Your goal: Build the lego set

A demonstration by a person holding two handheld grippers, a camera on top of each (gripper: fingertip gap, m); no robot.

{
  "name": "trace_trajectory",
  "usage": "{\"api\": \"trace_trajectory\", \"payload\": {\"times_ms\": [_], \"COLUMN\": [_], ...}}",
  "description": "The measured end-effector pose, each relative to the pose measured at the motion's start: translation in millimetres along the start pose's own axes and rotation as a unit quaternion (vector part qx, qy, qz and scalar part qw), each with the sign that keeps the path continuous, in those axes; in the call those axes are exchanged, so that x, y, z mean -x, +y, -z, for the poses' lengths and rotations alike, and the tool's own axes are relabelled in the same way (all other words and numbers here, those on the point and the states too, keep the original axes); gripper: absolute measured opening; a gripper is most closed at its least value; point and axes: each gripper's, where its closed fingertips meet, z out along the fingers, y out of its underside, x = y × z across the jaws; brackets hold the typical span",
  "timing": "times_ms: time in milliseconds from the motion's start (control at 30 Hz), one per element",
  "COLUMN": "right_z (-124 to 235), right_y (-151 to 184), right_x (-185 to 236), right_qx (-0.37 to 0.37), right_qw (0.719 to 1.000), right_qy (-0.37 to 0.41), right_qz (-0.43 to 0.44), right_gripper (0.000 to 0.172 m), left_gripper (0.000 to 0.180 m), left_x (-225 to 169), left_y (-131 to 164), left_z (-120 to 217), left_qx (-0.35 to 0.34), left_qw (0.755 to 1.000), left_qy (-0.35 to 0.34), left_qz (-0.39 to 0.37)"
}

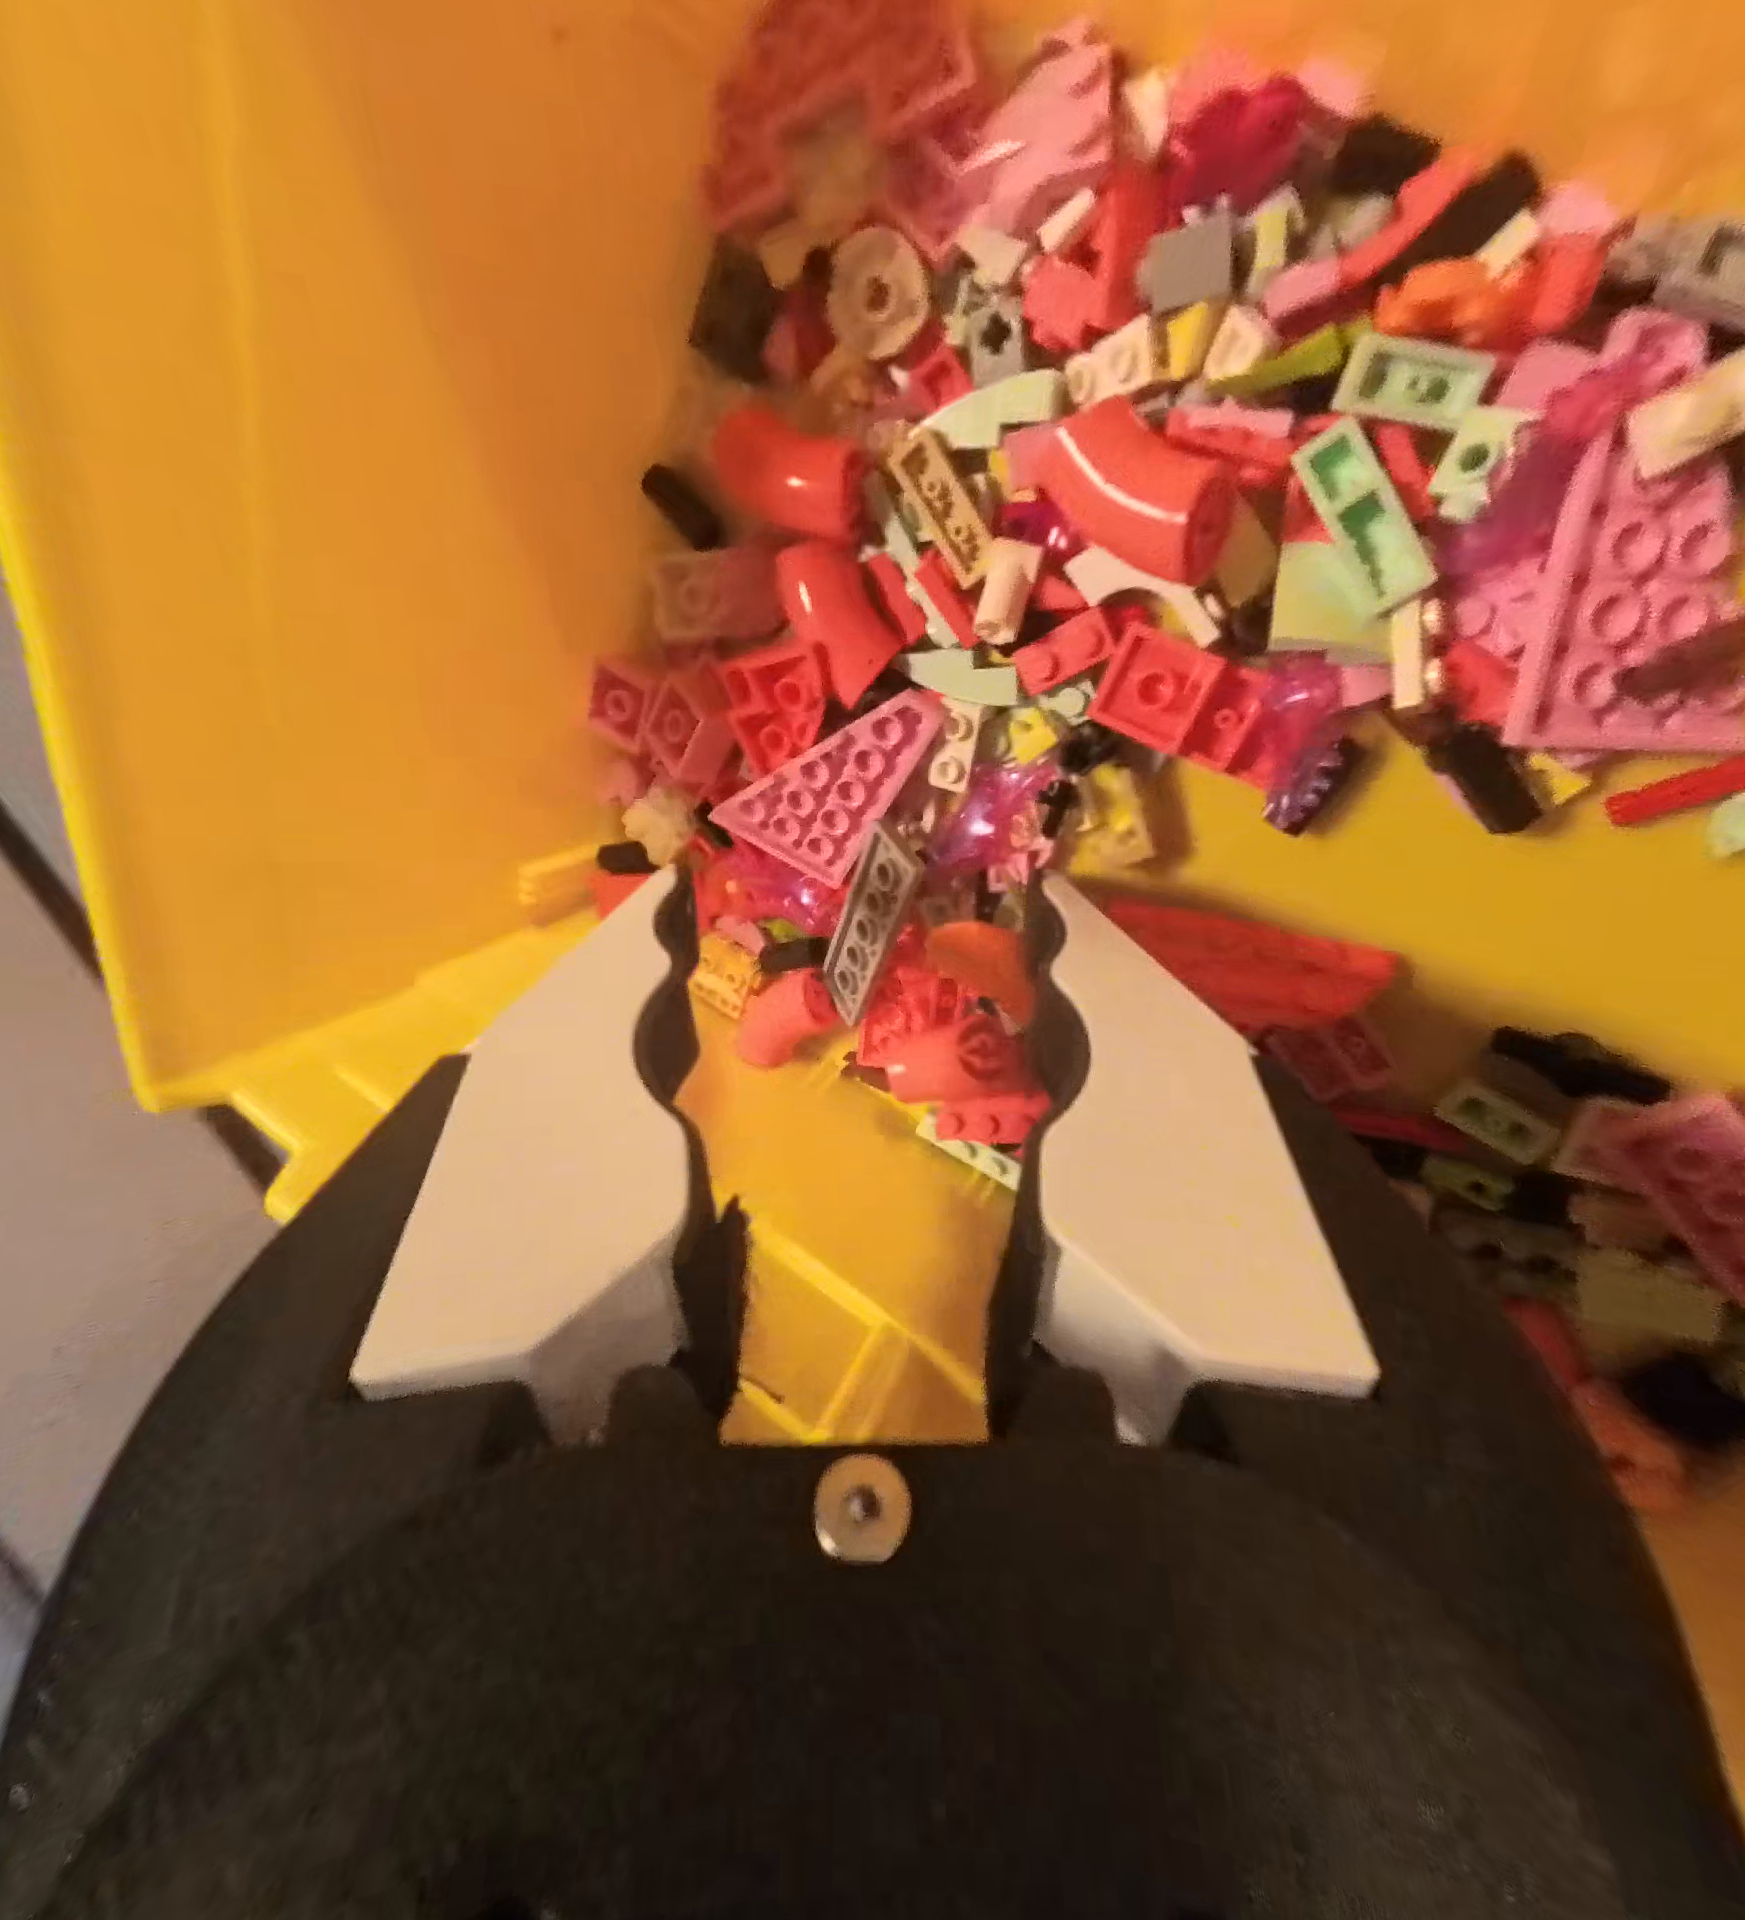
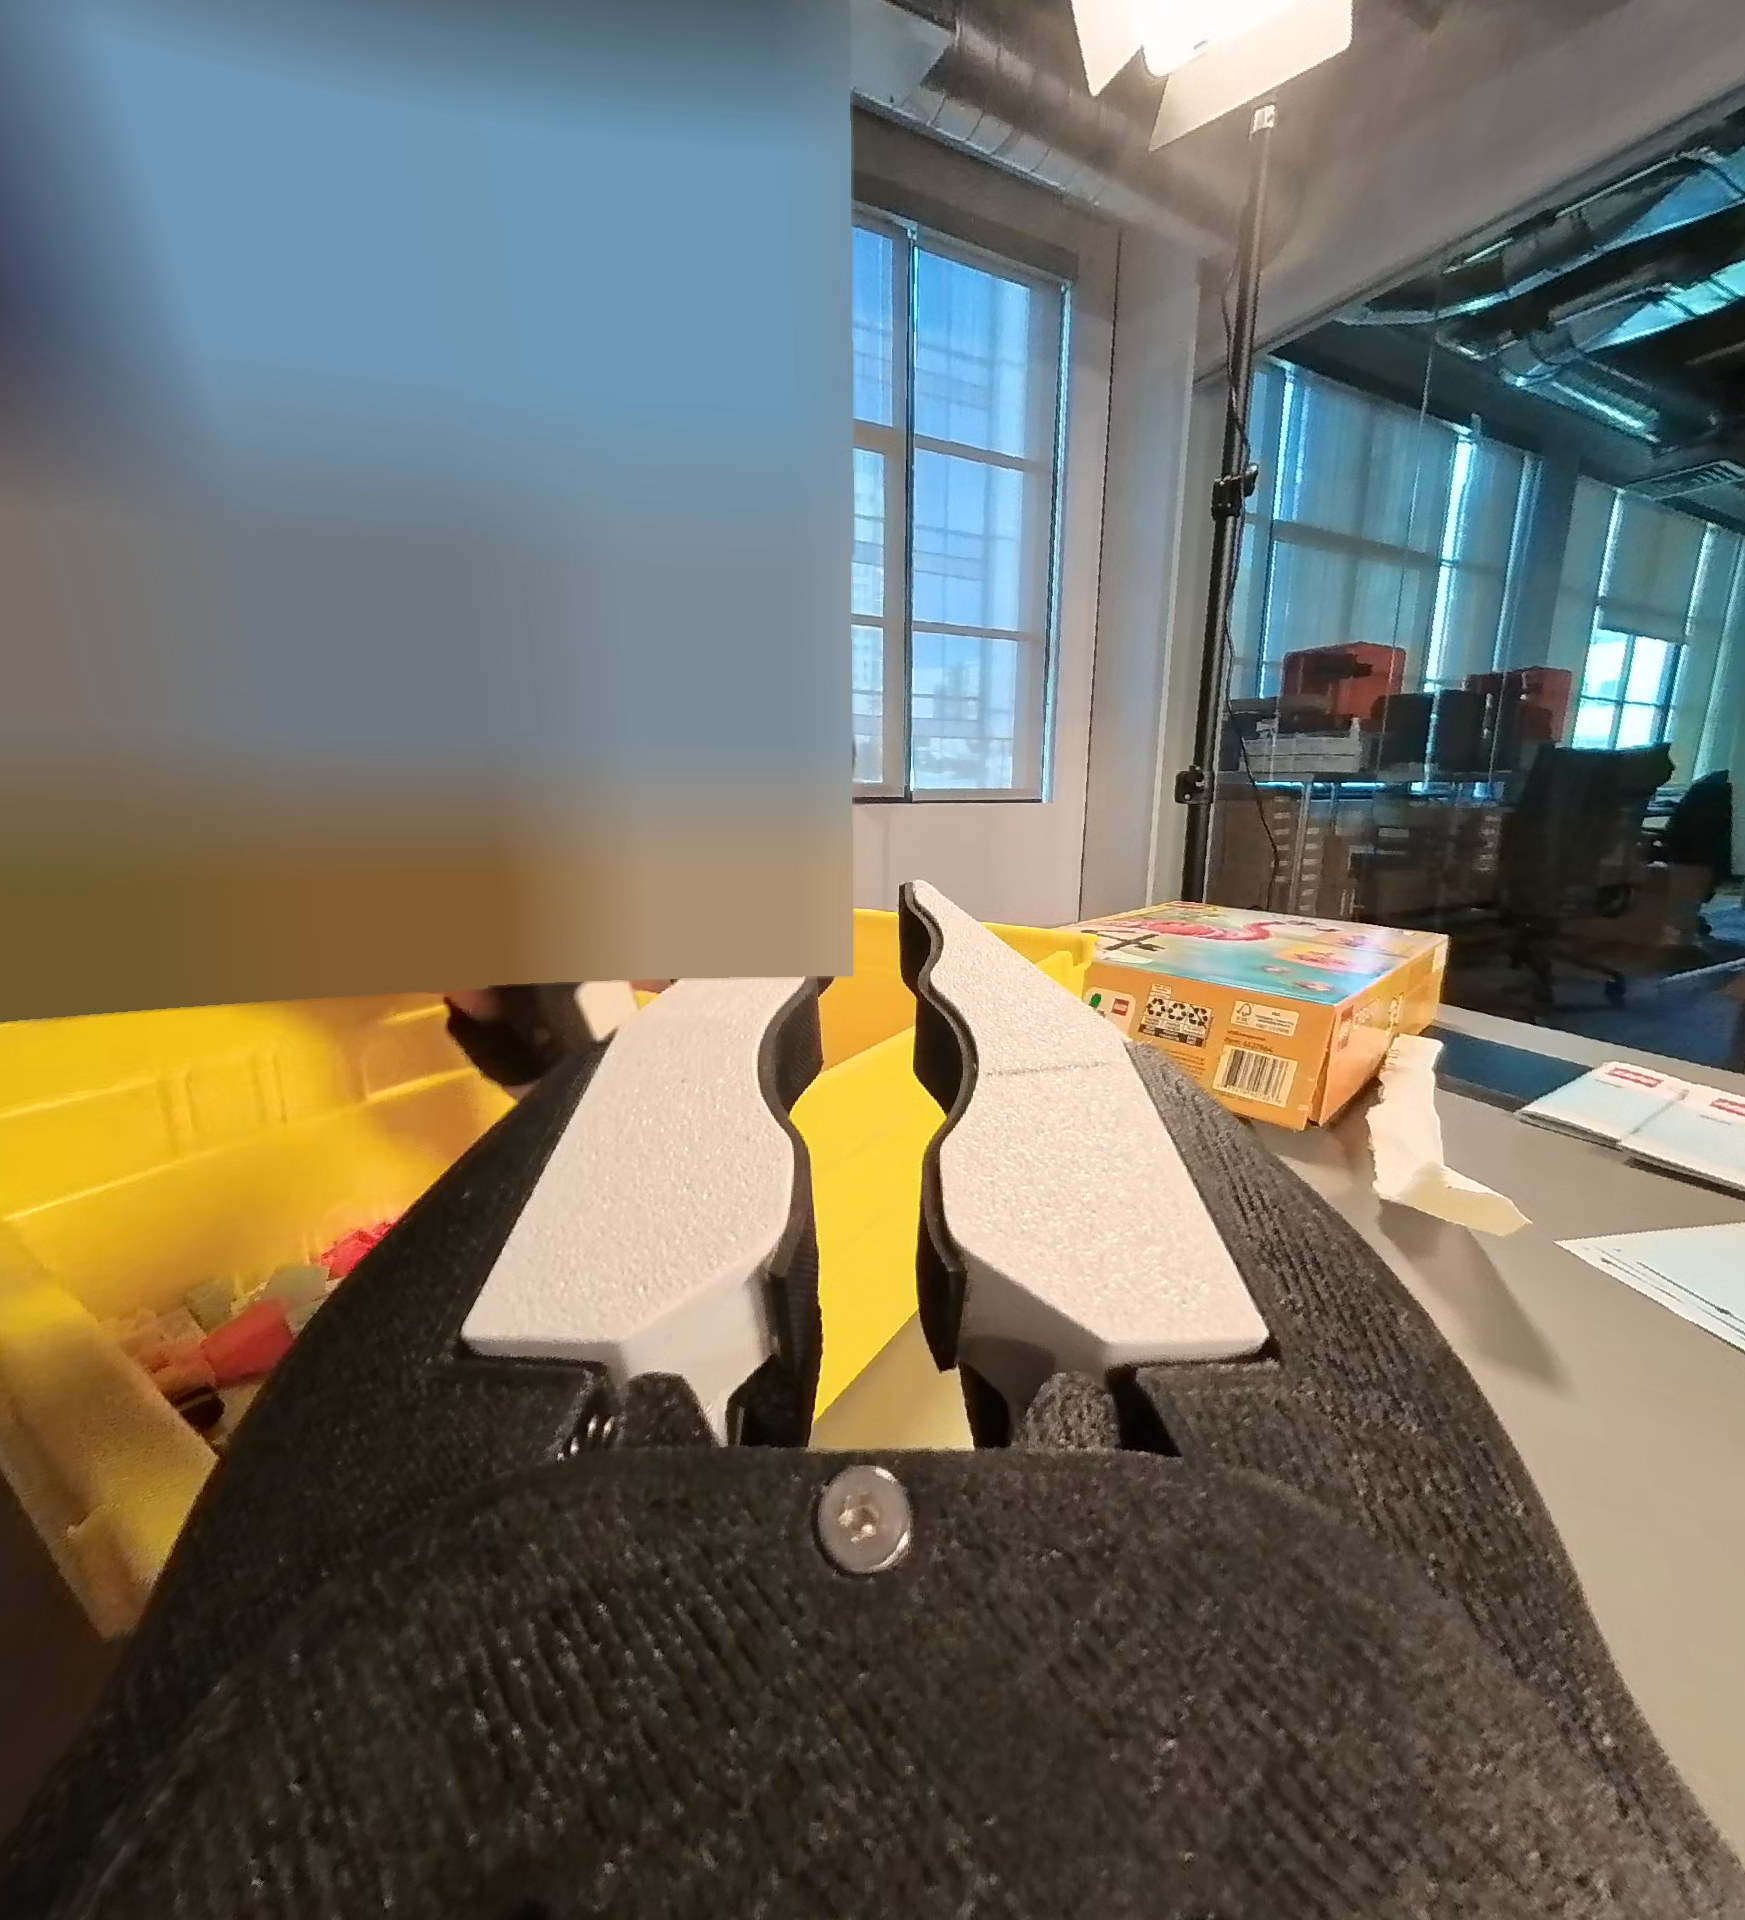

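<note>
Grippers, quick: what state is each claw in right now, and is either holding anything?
Left claw: open, poised over the brick pile in the yellow bin, gripping nothing.
Right claw: fingers slightly apart, nothing between them, above the bin.

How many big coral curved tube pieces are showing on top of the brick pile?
3: a large one mid-pile, one at the pile's left edge, one just below it. Others may be buried.

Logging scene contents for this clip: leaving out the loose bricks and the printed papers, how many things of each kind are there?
Tongs: 2, the left tongs and the right tongs
Yellow bin: 1
Cardboard box: 1
Torn paper scrap: 1
Total: 5
</note>
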Motion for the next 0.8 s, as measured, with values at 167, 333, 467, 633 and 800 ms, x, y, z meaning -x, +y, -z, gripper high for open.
{"api": "trace_trajectory", "payload": {"times_ms": [167, 333, 467, 633, 800], "right_z": [-0.3, -0.1, -0.4, -0.7, -0.9], "right_y": [0.7, 0.7, 1.4, 1.7, 1.7], "right_x": [0.4, -0.1, 0.7, 0.0, 1.4], "right_qx": [0.002, 0.002, 0.003, 0.004, 0.003], "right_qw": [1.000, 1.000, 1.000, 1.000, 1.000], "right_qy": [-0.001, -0.001, -0.003, -0.003, -0.005], "right_qz": [-0.001, -0.002, 0.000, -0.002, 0.000], "right_gripper": [0.009, 0.009, 0.009, 0.009, 0.009], "left_gripper": [0.085, 0.084, 0.084, 0.080, 0.079], "left_x": [-10.8, -42.2, -67.2, -104.4, -70.6], "left_y": [-2.1, -8.0, -4.0, -6.8, -19.8], "left_z": [1.0, 8.0, 14.9, 41.2, 32.3], "left_qx": [-0.002, -0.010, 0.004, -0.013, -0.048], "left_qw": [0.989, 0.972, 0.956, 0.925, 0.939], "left_qy": [0.113, 0.226, 0.287, 0.379, 0.337], "left_qz": [0.097, 0.064, 0.052, 0.013, 0.046]}}
